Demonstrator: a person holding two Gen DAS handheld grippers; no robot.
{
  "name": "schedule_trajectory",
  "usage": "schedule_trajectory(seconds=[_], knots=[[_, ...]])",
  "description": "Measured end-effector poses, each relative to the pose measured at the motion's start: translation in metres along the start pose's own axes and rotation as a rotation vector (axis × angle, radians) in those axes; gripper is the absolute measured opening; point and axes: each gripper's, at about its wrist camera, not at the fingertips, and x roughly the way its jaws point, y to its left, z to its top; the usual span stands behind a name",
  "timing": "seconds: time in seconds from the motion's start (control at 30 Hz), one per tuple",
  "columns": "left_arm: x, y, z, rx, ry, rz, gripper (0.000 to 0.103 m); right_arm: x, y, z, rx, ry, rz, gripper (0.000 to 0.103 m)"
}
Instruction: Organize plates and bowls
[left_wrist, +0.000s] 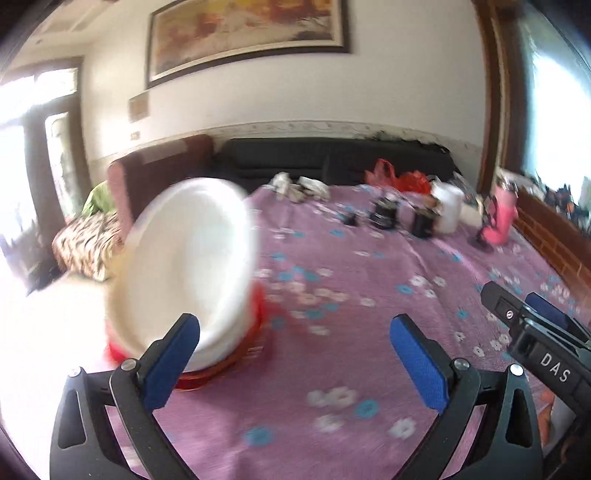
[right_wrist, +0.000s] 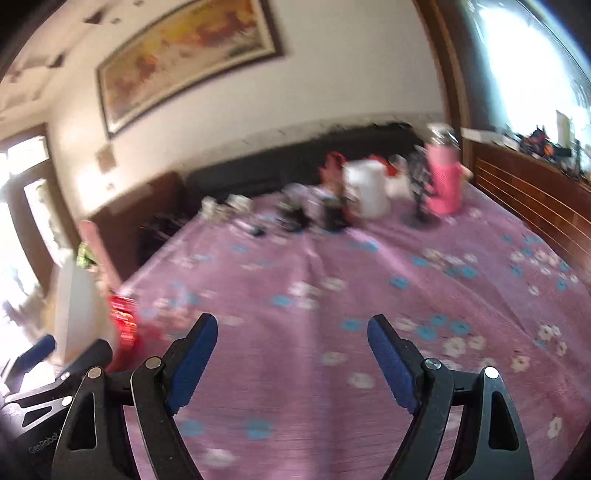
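Several white plates (left_wrist: 184, 273) stand tilted on edge in a red rack (left_wrist: 225, 363) at the table's left edge; the picture is blurred. My left gripper (left_wrist: 295, 325) is open just right of the plates, with only cloth between its blue pads and its left finger (left_wrist: 173, 354) in front of the rack. In the right wrist view the plates (right_wrist: 75, 314) show edge-on at far left beside the red rack (right_wrist: 123, 325). My right gripper (right_wrist: 292, 322) is open over bare purple cloth and holds nothing. It also shows at the right of the left wrist view (left_wrist: 515, 297).
A purple floral cloth (left_wrist: 332, 369) covers the table. At the far end stand a white container (right_wrist: 367, 190), a pink bottle (right_wrist: 443, 181), small black items (left_wrist: 384, 216) and red bags (left_wrist: 402, 177). A wooden cabinet (right_wrist: 524, 199) runs along the right, and a dark sofa (left_wrist: 332, 155) stands behind.
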Motion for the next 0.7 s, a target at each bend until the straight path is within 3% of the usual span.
schedule_trajectory(seconds=[0.23, 0.37, 0.43, 0.6, 0.7], knots=[[-0.036, 0.097, -0.011, -0.092, 0.027, 0.179, 0.103, -0.038, 0.089, -0.016, -0.071, -0.08, 0.166, 0.088], [-0.042, 0.144, -0.02, -0.137, 0.038, 0.3, 0.103, -0.026, 0.132, -0.01, -0.154, -0.064, 0.166, 0.088], [-0.042, 0.161, -0.021, -0.176, 0.05, 0.308, 0.103, -0.008, 0.144, 0.009, -0.136, -0.055, 0.173, 0.088], [-0.042, 0.192, -0.022, -0.244, 0.066, 0.319, 0.103, 0.054, 0.164, 0.047, -0.057, 0.124, 0.316, 0.088], [-0.044, 0.2, -0.02, -0.243, 0.063, 0.334, 0.103, 0.075, 0.179, 0.058, -0.077, 0.176, 0.32, 0.088]])
